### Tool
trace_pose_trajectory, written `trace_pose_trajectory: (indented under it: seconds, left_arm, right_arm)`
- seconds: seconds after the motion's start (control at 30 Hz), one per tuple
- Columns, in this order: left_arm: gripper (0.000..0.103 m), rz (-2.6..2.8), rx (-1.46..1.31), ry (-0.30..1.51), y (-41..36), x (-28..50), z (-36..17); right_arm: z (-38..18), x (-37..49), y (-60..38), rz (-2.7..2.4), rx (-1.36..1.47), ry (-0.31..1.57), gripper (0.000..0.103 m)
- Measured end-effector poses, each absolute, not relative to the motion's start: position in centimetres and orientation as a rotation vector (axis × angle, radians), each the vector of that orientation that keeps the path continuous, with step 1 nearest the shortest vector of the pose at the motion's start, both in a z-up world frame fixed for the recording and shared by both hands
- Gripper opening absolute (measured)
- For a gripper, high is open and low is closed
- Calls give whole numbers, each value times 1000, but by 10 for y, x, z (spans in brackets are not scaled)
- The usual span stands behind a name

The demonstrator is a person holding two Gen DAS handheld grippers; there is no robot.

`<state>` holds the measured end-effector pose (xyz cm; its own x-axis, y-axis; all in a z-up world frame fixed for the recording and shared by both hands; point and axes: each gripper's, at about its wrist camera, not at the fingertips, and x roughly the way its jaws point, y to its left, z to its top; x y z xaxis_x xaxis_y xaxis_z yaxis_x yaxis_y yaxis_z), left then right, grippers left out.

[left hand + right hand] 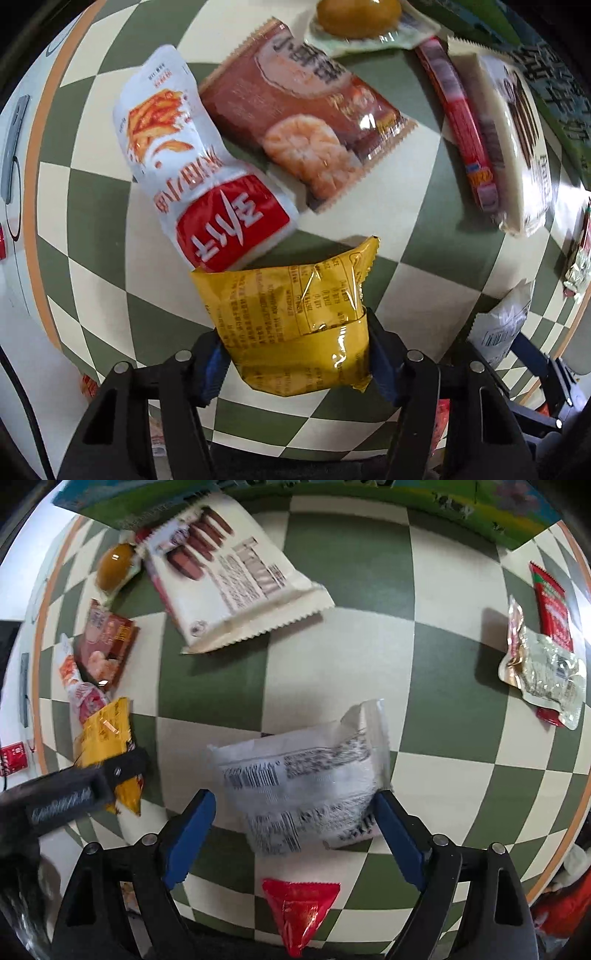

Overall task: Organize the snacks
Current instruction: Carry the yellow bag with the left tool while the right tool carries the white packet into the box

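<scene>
My left gripper point(291, 360) is shut on a yellow snack packet point(295, 314) and holds it over the green-and-cream checkered mat point(424, 206). The yellow packet also shows at the left of the right wrist view point(107, 738). My right gripper point(295, 823) is shut on a white snack packet point(306, 775) with black print, held above the mat point(332, 646). In the left wrist view a white-and-red pouch point(192, 166) and a brown shrimp-cracker packet point(303, 118) lie just beyond the yellow packet.
A cream biscuit pack point(229, 576), a jelly cup point(114, 565), a red stick pack point(461, 122), a silver pouch point(543, 672) on a red sachet point(550, 602), and a small red triangular packet point(299, 912) lie on the mat. A green box point(461, 502) stands at the far edge.
</scene>
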<state>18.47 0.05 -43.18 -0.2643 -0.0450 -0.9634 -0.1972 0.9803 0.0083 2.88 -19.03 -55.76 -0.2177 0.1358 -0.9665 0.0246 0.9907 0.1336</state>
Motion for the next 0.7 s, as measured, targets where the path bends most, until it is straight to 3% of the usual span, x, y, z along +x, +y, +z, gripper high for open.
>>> trace_pose_trajectory:
  seconds: [0.23, 0.37, 0.5, 0.6, 0.7]
  left_arm:
    - [62, 147, -141, 1827, -23, 181, -434]
    - [62, 142, -114, 1810, -32, 181, -428]
    - [62, 112, -59, 1774, -57, 169, -404]
    - [61, 79, -14, 1739, -78, 164, -387]
    - [61, 50, 34, 1681, -101, 162, -363]
  right_arm:
    - [-572, 26, -193, 76, 64, 1801, 89]
    - [-569, 21, -201, 29, 47, 1765, 63]
    - [-558, 12, -225, 40, 165, 1715, 53]
    - [-549, 5, -242, 51, 219, 1694, 34]
    - [-540, 2, -258, 70, 281, 1677, 33]
